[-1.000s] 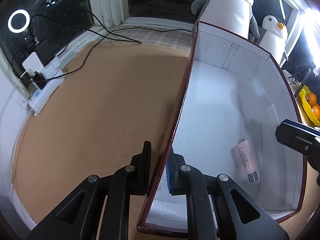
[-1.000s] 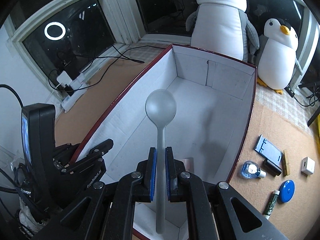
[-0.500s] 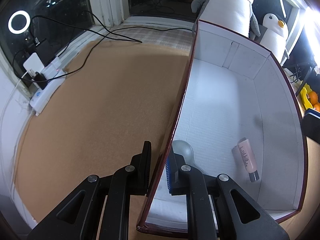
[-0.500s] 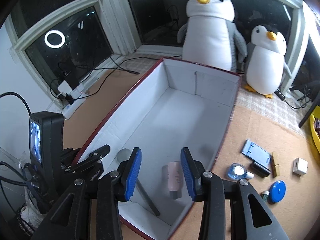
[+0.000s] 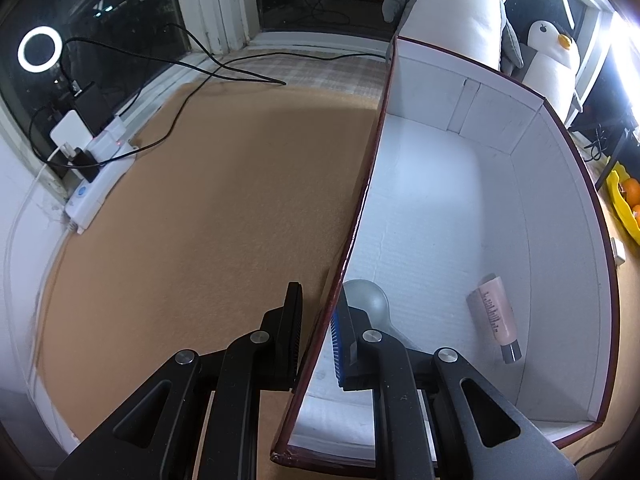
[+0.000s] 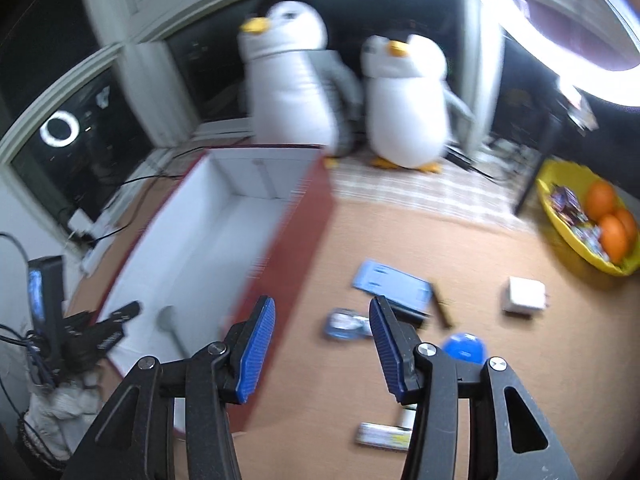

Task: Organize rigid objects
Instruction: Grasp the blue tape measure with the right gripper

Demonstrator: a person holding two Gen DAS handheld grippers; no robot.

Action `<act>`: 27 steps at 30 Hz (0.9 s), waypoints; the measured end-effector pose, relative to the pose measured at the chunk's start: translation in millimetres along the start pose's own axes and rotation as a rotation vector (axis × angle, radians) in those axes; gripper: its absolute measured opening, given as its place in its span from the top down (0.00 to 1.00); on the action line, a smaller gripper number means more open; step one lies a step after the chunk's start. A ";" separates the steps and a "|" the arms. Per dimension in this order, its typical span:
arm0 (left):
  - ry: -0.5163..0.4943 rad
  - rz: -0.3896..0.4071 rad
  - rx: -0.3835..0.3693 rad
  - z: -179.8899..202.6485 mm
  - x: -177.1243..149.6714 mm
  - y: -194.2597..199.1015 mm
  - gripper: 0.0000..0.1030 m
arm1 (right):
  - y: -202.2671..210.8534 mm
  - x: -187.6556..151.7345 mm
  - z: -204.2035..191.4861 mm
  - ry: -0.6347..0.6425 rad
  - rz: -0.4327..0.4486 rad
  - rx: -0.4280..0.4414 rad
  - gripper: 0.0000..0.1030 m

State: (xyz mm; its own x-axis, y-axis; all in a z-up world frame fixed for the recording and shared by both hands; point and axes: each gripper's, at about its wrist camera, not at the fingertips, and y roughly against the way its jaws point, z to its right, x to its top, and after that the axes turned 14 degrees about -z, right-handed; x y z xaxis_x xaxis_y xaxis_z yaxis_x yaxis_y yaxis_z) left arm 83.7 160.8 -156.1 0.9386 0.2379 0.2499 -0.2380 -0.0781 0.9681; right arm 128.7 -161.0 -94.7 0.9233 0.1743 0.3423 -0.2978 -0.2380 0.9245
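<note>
While my left gripper (image 5: 316, 332) straddled the box's (image 5: 568, 280) near side wall, its fingers close on either side, I could not tell whether they pinched it. My right gripper (image 6: 322, 348) gaped wide, holding nothing, outside the box over the small bottle (image 6: 344, 323). Inside the box lay the grey spoon (image 5: 366, 300) beside the left gripper and the pink tube (image 5: 496, 318).

In the box (image 5: 560, 240) on the table (image 5: 200, 220), a spoon (image 5: 366, 300) lies by the left wall and a tube (image 5: 496, 316) toward the right wall. Two penguins (image 6: 292, 76) stand behind the box; small items (image 6: 392, 288) lie right of it.
</note>
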 end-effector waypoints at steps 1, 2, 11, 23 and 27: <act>0.000 -0.001 0.003 0.5 -0.1 0.2 0.88 | -1.6 -1.8 10.6 -0.021 -0.005 -0.007 0.55; 0.000 -0.001 0.005 0.8 0.1 0.3 0.88 | -3.4 -3.8 21.4 -0.044 -0.010 -0.013 0.55; -0.002 -0.009 0.032 4.4 1.6 0.3 0.87 | -12.0 -14.3 100.1 -0.167 -0.045 -0.073 0.55; -0.001 -0.013 0.055 8.9 0.8 0.1 0.87 | -46.7 -29.8 115.8 -0.110 -0.160 -0.069 0.55; -0.001 -0.013 0.058 8.6 1.1 -0.2 0.87 | -60.3 -32.8 102.5 -0.042 -0.199 -0.085 0.54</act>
State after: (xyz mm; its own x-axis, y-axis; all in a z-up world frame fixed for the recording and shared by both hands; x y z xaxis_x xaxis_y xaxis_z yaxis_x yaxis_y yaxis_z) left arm 86.9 152.7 -156.2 0.9418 0.2383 0.2371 -0.2107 -0.1308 0.9687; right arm 141.2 -250.2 -178.9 0.9746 0.1697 0.1458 -0.1262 -0.1213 0.9846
